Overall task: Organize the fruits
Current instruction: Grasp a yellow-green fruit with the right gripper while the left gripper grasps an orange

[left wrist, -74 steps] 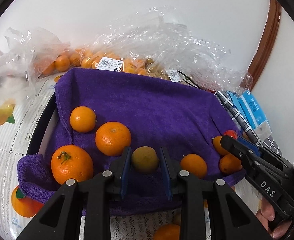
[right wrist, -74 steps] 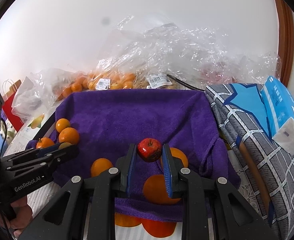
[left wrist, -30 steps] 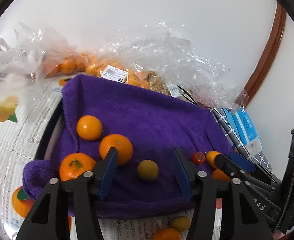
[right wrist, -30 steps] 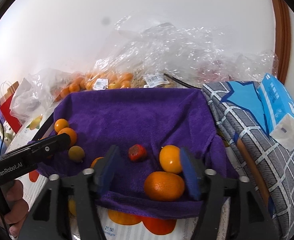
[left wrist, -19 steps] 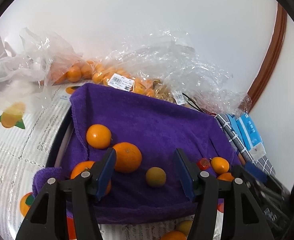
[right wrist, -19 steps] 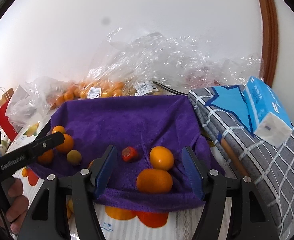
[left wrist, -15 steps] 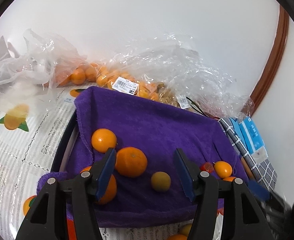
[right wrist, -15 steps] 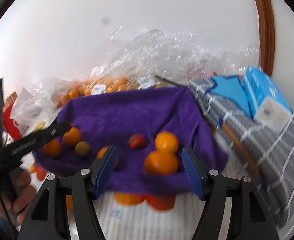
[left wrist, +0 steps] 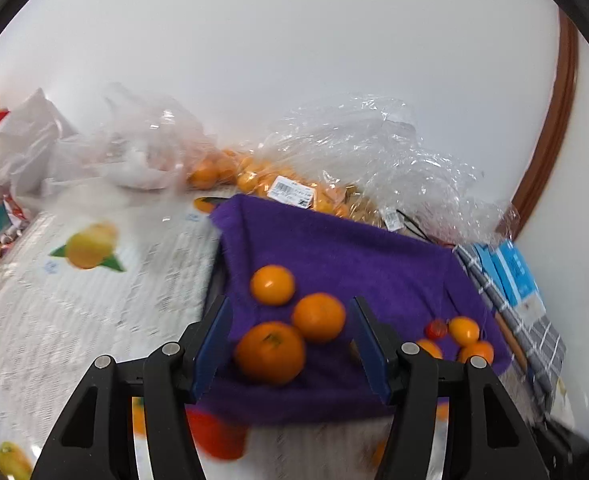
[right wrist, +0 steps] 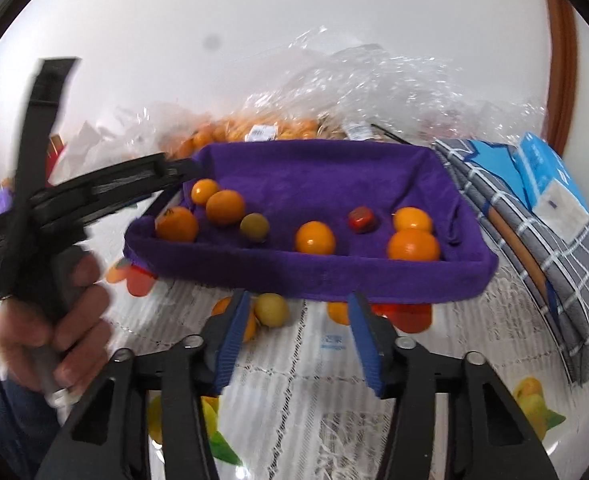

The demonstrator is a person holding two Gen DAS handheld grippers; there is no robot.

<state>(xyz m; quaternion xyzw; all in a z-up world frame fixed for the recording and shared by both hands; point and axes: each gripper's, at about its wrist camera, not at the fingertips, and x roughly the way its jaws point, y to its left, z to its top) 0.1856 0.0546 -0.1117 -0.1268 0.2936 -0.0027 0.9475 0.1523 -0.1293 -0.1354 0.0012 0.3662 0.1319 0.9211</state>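
The tablecloth (right wrist: 322,364), printed with fruit pictures, is spreading under everything, and on it the tray draped in a purple towel (right wrist: 326,268) is sitting against a heap of clear plastic bags (right wrist: 358,92) full of small oranges. A grey checked cushion (right wrist: 554,264) is lying just beside the tray's right side with a blue tissue pack (right wrist: 550,184) resting on it.

I am holding my left gripper (left wrist: 290,344) spread wide and empty over the tray's left end, its blue pads framing a cluster of three oranges (left wrist: 270,352) that are lying together on the towel. I am keeping my right gripper (right wrist: 296,334) spread wide too, gripping nothing, low over the cloth in front of the tray.

In the right wrist view the fruit is sitting in a loose row inside the tray: the three oranges at the left, a dull green-brown fruit (right wrist: 254,226) just beside them, a single orange (right wrist: 314,237) near the middle, then a small red fruit (right wrist: 361,220) and two more oranges (right wrist: 413,232) touching at the right. A yellowish round fruit (right wrist: 271,309) is lying outside on the tablecloth, just in front of the towel's edge, near my right gripper's left pad.
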